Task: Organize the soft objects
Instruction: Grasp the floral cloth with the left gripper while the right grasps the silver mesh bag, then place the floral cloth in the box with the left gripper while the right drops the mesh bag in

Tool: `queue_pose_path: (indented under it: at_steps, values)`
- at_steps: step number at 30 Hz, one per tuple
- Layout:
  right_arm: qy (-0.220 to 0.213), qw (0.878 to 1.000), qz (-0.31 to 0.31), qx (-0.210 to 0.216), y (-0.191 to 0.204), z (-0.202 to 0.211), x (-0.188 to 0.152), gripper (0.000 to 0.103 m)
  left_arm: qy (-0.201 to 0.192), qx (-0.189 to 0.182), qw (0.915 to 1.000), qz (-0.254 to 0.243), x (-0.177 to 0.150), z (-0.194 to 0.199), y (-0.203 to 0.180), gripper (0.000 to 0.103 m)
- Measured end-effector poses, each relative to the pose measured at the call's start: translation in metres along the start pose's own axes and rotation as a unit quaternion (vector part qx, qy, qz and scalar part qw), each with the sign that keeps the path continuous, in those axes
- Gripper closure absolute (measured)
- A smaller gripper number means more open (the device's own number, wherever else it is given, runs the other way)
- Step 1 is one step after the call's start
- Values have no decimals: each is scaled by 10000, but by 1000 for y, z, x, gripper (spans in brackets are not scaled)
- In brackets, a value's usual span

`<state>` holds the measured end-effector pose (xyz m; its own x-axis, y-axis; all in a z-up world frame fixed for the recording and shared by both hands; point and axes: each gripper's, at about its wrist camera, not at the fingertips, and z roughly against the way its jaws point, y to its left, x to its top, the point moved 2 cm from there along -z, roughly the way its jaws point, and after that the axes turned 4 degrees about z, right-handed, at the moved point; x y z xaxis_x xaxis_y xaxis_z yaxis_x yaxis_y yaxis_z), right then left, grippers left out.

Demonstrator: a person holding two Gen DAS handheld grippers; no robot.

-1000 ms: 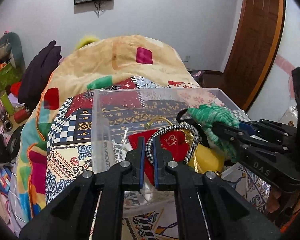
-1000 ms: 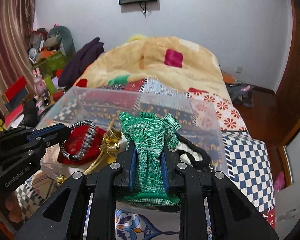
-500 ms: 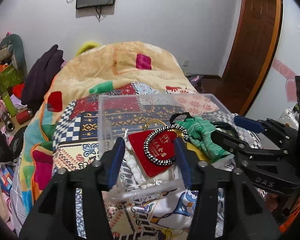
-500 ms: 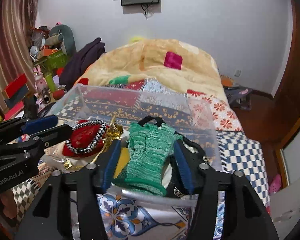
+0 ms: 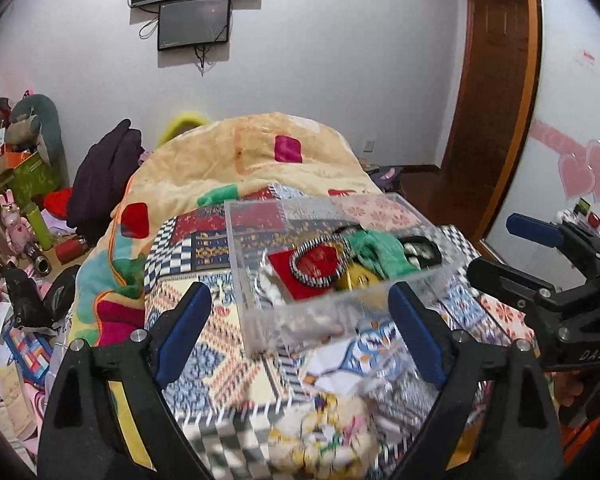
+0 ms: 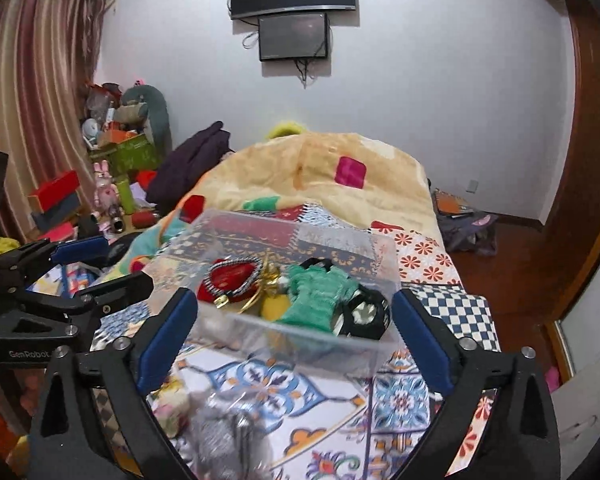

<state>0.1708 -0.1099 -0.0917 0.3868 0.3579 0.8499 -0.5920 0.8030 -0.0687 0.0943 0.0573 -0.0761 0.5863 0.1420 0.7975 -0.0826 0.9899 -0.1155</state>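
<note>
The near wall of the clear box [image 5: 300, 320] is smeared by blur, and the items piled at its base cannot be identified. In the right wrist view, a blurred grey object [image 6: 224, 436] at the lower edge cannot be made out. The yellow item [image 6: 274, 307] is largely hidden under the green knit [image 6: 320, 300].

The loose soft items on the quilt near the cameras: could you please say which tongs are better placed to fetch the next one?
Right, tentatively: the soft pile lies just under the open right tongs.
</note>
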Motion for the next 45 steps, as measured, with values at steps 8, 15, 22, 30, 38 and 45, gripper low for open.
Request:
queue_pose_path:
  at_steps: [8,15,22,30,38,45]
  values:
    - [527,9983,46,231,14,-12,-40,4,508,-2,9987,-6,-45,-2,2,6]
    - [1156,9916,13,582,23,-31,-77,12,1133,102,9933,194,-88,-25,14,6]
    - [1610,9826,116,917,38,-44,-93,43,1308,139,9910,266,-102,-37,22,32]
    - [1567,9823,-43,1030,35,-43,-95,75,1187,207,9927,-17,-104,-36,14,75]
    - [1246,9888,-177,802,22,-28,-83,89,941,83,9955,-70,-93,-24,8,91]
    - [830,9940,-334,627,10,-12,-64,89,422,-41,9991,-51,-60,-2,2,91]
